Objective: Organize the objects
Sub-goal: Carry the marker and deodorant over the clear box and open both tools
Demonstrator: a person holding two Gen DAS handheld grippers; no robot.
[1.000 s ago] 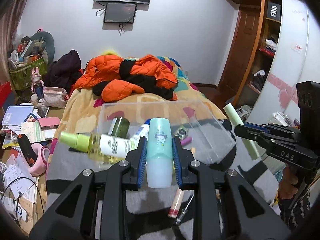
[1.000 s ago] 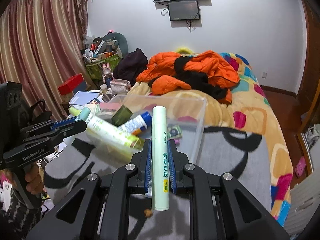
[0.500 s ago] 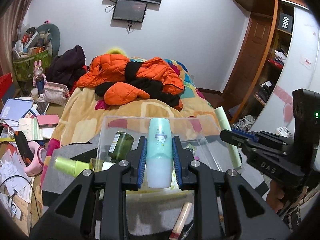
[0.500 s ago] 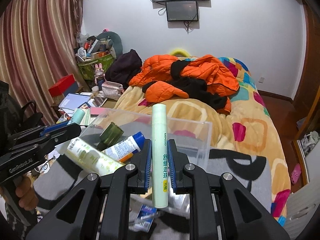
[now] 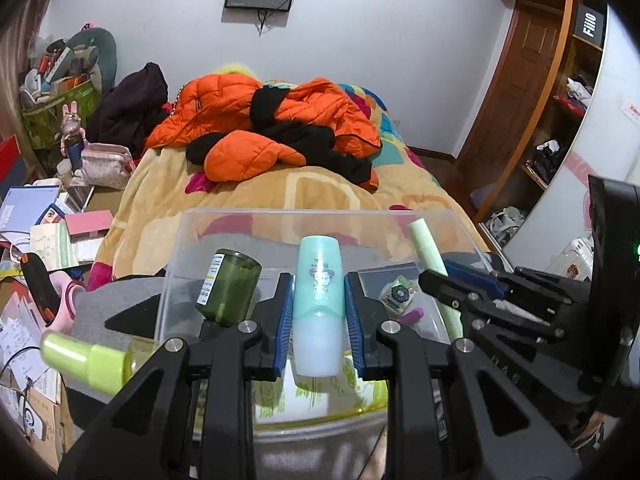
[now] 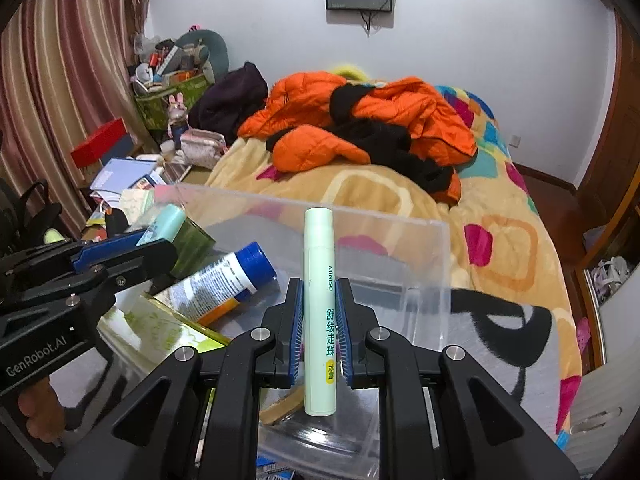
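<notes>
Two claws, each clamped on one item above the clear bin

The left claw (image 5: 319, 312) grips one teal bottle (image 5: 319, 304) upright over the clear bin's (image 5: 280, 213) near edge; one dark green jar (image 5: 229, 286) leans inside to its left. The right claw (image 6: 319, 332) pinches one pale green tube (image 6: 319, 308) over the near right corner, one blue-capped tube (image 6: 218, 282) lying inside left.

Home bedroom, bed (image 5: 256, 196), wardrobe (image 5: 560, 92), curtains (image 6: 48, 92)
</notes>
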